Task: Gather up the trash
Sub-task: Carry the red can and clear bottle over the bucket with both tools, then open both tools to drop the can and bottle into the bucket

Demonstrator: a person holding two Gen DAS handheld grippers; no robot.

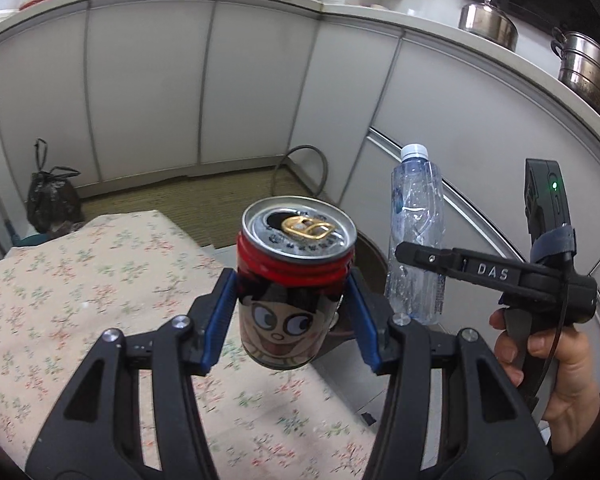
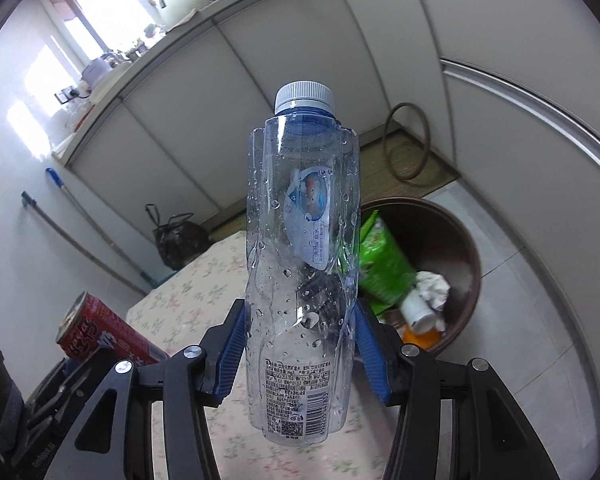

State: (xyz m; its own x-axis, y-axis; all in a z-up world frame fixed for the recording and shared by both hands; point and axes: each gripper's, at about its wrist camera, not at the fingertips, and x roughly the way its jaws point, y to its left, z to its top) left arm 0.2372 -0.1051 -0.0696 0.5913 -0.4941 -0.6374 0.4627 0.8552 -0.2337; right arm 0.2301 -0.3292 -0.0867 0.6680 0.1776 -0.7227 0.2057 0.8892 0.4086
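Note:
My left gripper (image 1: 294, 308) is shut on a red drink can (image 1: 294, 276) with a cartoon face and an opened gold pull tab, held upright in the air above the floral tablecloth (image 1: 80, 300). My right gripper (image 2: 300, 344) is shut on an empty clear plastic water bottle (image 2: 302, 264) with a white cap, also upright. The same bottle (image 1: 418, 236) shows in the left wrist view at the right, with a hand (image 1: 556, 364) on the black handle. The can (image 2: 104, 336) appears at the lower left of the right wrist view. A brown trash bin (image 2: 456, 240) stands on the floor beyond the bottle.
The bin holds a green packet (image 2: 384, 268), crumpled tissue (image 2: 432, 286) and a white cup. A tied black bag (image 1: 52, 200) sits on the floor by white cabinets (image 1: 148, 92). A hose loop (image 2: 408, 148) lies near the corner. Steel pots (image 1: 588, 72) stand on the counter. A mop (image 2: 76, 220) leans on the wall.

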